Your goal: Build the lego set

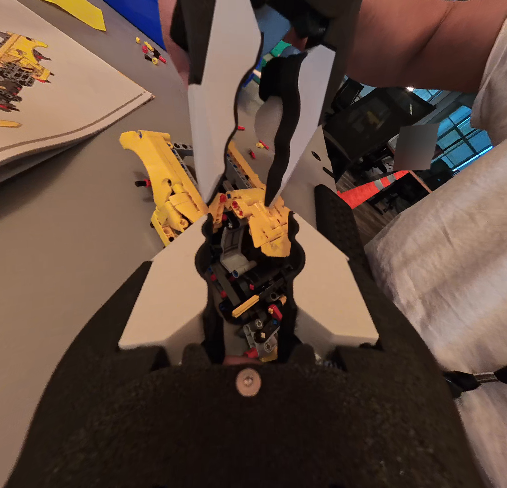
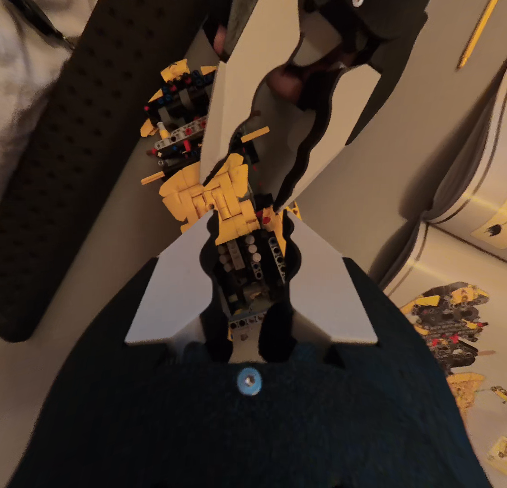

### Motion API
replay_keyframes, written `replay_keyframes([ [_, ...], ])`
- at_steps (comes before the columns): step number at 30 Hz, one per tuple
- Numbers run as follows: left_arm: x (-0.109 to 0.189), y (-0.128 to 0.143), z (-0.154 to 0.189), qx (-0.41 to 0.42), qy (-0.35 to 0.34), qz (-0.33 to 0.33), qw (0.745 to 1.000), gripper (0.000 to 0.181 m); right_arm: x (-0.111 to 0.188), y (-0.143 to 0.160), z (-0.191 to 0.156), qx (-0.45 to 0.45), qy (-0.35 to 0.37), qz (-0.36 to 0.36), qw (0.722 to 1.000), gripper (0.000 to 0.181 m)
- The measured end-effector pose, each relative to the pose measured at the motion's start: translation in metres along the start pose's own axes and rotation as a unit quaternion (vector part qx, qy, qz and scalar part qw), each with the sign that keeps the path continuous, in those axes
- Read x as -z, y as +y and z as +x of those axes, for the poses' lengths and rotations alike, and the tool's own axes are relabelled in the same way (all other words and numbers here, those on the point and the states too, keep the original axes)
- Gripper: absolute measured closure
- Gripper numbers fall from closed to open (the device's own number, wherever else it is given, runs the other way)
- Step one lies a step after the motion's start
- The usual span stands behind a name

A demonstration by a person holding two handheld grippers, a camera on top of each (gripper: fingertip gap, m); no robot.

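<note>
A yellow, black and grey lego vehicle model [image 1: 270, 229] is held off the grey table between both grippers. My left gripper [image 1: 248, 219] is shut on its black chassis end with the yellow nose. My right gripper [image 1: 238, 201] comes in from above, fingertips on the yellow nose. Beyond it, yellow arch panels [image 1: 162, 170] and a grey beam reach toward the table. In the right wrist view my right gripper [image 2: 248, 214] is shut on the part with grey cylinders [image 2: 251, 251]. My left gripper [image 2: 241, 194] faces it, clamped on the yellow nose [image 2: 214, 200].
An open instruction booklet [image 1: 71, 90] lies at the left and shows in the right wrist view [image 2: 450, 321]. Loose small pins [image 1: 151, 50] lie on the table, more near the model [image 1: 260, 145]. A blue box [image 1: 131, 5] and a yellow sheet [image 1: 65, 2] sit behind. A black perforated strip [image 2: 82, 118] lies alongside. The tips of both grippers are at nearly the same place.
</note>
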State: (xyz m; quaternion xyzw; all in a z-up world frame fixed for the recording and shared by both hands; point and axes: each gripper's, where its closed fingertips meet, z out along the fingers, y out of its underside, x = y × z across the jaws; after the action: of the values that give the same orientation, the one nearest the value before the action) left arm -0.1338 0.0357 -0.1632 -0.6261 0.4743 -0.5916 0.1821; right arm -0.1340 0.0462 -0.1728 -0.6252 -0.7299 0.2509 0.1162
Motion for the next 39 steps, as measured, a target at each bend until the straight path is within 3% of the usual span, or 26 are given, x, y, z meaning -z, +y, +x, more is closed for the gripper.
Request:
replay_keyframes([
  [5,-0.001,0.0,0.0,0.002,0.008,-0.005,1.0,0.128,-0.004,0.001,-0.005,-0.033,-0.063,0.014,0.997,0.14],
  [15,0.005,0.005,0.003,0.009,0.024,-0.013,1.0,0.128,-0.006,0.002,-0.005,-0.05,-0.091,0.033,0.994,0.142],
  [21,0.011,0.007,0.006,0.002,0.001,0.002,1.0,0.128,-0.007,0.003,-0.006,-0.07,-0.117,0.033,0.99,0.141],
  [28,-0.01,0.017,0.004,-0.027,-0.024,-0.04,0.999,0.129,-0.007,0.004,-0.006,-0.065,-0.112,0.034,0.991,0.143],
  [39,-0.011,0.015,0.005,-0.046,-0.031,-0.038,0.998,0.129,-0.006,0.004,-0.009,-0.062,-0.114,0.037,0.991,0.146],
])
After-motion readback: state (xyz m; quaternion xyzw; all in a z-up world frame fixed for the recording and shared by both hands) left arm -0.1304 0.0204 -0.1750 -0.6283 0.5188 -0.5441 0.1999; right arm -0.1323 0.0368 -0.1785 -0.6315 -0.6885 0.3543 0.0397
